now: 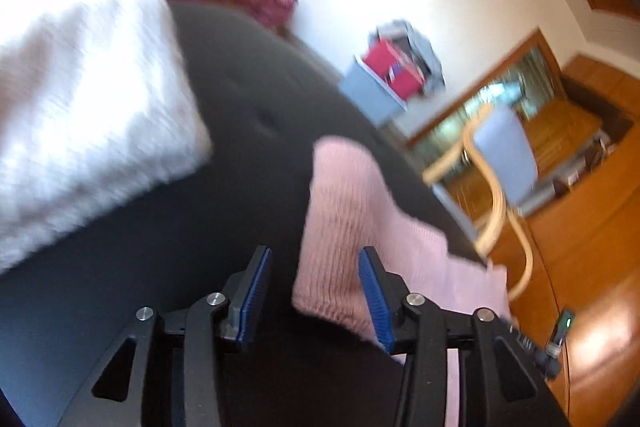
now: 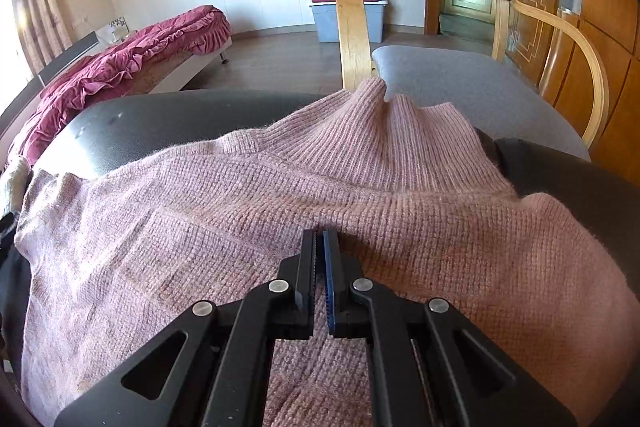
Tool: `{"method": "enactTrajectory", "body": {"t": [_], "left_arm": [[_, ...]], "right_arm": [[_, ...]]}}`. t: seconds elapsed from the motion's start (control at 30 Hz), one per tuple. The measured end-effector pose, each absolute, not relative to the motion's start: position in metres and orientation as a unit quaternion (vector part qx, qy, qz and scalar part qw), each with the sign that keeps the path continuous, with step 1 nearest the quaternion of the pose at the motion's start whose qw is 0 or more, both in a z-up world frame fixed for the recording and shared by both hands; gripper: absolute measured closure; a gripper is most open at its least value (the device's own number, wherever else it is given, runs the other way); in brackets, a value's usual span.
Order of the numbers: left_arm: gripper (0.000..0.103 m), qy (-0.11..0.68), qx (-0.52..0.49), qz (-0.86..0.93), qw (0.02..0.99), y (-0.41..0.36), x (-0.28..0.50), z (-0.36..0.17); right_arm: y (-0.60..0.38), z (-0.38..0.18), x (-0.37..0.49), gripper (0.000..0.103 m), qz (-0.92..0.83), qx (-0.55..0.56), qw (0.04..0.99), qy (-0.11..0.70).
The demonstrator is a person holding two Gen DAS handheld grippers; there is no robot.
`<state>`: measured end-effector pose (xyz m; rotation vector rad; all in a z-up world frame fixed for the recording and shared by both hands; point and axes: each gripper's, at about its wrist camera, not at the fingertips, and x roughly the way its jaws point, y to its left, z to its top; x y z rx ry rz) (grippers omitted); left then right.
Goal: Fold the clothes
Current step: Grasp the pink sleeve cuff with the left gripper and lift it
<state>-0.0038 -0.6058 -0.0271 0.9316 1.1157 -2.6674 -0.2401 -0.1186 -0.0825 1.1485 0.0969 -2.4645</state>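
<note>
While my right gripper (image 2: 320, 239) pinches the pink sweater (image 2: 248, 211), left gripper (image 1: 316, 267) jaws gape, empty. Sweater: sprawled on counter (image 2: 160, 115), folds outstanding; white garment (image 1: 80, 99) folded alongside.

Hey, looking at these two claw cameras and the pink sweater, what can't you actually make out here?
- Left wrist view: motion blur smears the white fabric, so its kind is unclear.
- Left wrist view: the left claw hides where the pink sweater continues below.
- Right wrist view: the right claw looks shut, but whether knit is pinched is hidden.
- Right wrist view: the sweater's hem is cut off by the bottom edge.
</note>
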Motion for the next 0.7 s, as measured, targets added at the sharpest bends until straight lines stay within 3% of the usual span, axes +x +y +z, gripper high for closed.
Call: {"method": "enactTrajectory", "body": {"t": [0.2, 0.27, 0.3, 0.33, 0.47, 0.6, 0.7], "left_arm": [[0.054, 0.348, 0.337, -0.875, 0.005, -0.588, -0.03, -0.037], [0.071, 0.32, 0.338, -0.885, 0.014, -0.575, -0.036, -0.031], [0.089, 0.304, 0.339, -0.89, 0.022, -0.569, -0.038, -0.027], [0.092, 0.288, 0.34, -0.895, 0.029, -0.563, -0.041, -0.023], [0.093, 0.195, 0.297, -0.934, 0.022, -0.516, -0.051, 0.024], [0.093, 0.106, 0.262, -0.957, -0.069, -0.43, -0.056, 0.074], [0.093, 0.078, 0.269, -0.948, -0.149, -0.364, -0.066, 0.078]], "right_arm": [[-0.121, -0.081, -0.241, 0.099, -0.886, 0.413, 0.209, 0.032], [-0.121, -0.081, -0.241, 0.099, -0.886, 0.413, 0.21, 0.032], [-0.121, -0.081, -0.241, 0.099, -0.886, 0.413, 0.21, 0.031], [-0.12, -0.081, -0.241, 0.099, -0.885, 0.413, 0.211, 0.03], [-0.119, -0.081, -0.241, 0.099, -0.885, 0.414, 0.213, 0.025], [-0.116, -0.082, -0.241, 0.099, -0.884, 0.415, 0.216, 0.019], [-0.115, -0.082, -0.241, 0.099, -0.883, 0.415, 0.218, 0.015]]}}
